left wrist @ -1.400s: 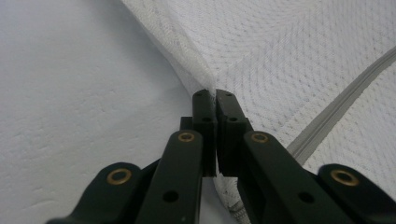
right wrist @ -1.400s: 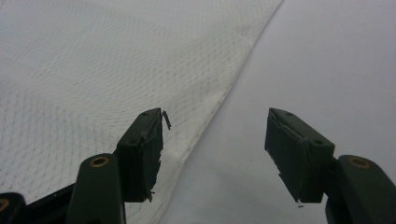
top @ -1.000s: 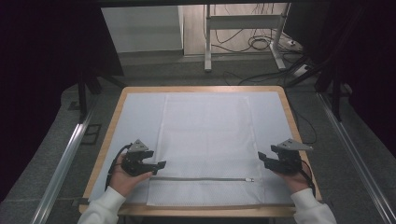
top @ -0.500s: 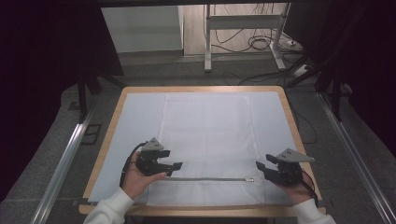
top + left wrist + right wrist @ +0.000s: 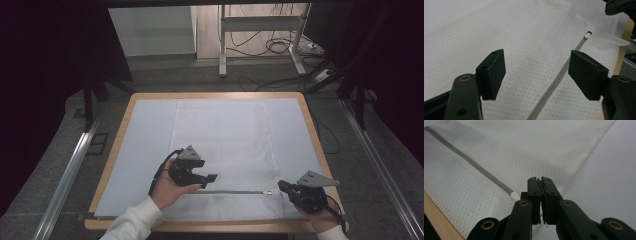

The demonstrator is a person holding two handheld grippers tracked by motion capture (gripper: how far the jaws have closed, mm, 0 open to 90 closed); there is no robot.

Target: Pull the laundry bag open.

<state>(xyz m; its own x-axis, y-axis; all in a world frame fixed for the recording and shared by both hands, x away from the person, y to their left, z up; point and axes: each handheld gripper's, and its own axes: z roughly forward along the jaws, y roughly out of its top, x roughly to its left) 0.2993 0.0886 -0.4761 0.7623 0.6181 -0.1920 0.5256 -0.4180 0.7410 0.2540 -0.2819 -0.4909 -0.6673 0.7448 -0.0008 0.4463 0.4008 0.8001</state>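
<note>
Fingers of the left gripper gape wide over the mesh bag; the right gripper is closed just beside the zipper pull. Zipper runs left-right along the near edge; its weave shows close up.

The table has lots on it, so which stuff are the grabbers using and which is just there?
In use:
mesh bag
zipper
zipper pull
left gripper, open
right gripper, shut

Just there:
table
blue mat
cables on the floor

Left tool gapes wide; right tool pinched closed.
</note>
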